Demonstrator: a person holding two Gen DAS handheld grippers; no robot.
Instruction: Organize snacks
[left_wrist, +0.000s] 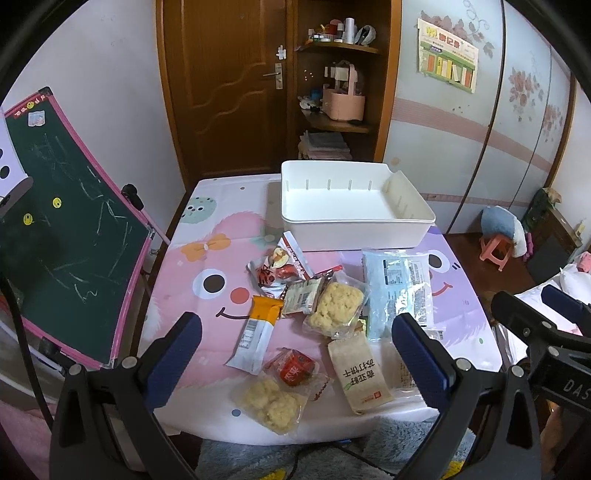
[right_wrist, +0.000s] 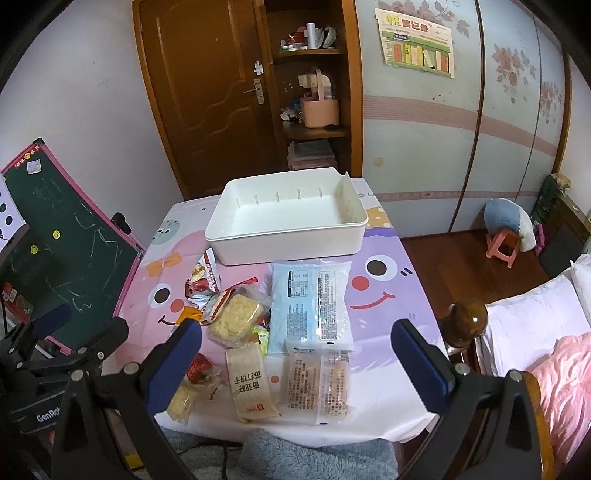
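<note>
On the cartoon-print tablecloth (right_wrist: 391, 280) sits an empty white rectangular plastic bin (right_wrist: 288, 236) at the far end, with the snack packets heaped loose in front of it, none inside yet. Both tongs hover above the near edge: left gripper (left_wrist: 295, 354) and right gripper (right_wrist: 295, 354) are each spread wide with nothing between the fingers. I'd say the job is at the very start, picking a first packet. Easy win for the right one is the big pale-blue flat plastic pouch (right_wrist: 308, 306), since it lies nearest the bin; pinch it by a short edge so it doesn't fold. The left could take the beige paper cracker packet (left_wrist: 360, 373), which lies on top at the near edge. Leave the clear-wrapped yellow puffed cake (left_wrist: 334, 304) for later; it looks crushable, so go gentle.
</note>
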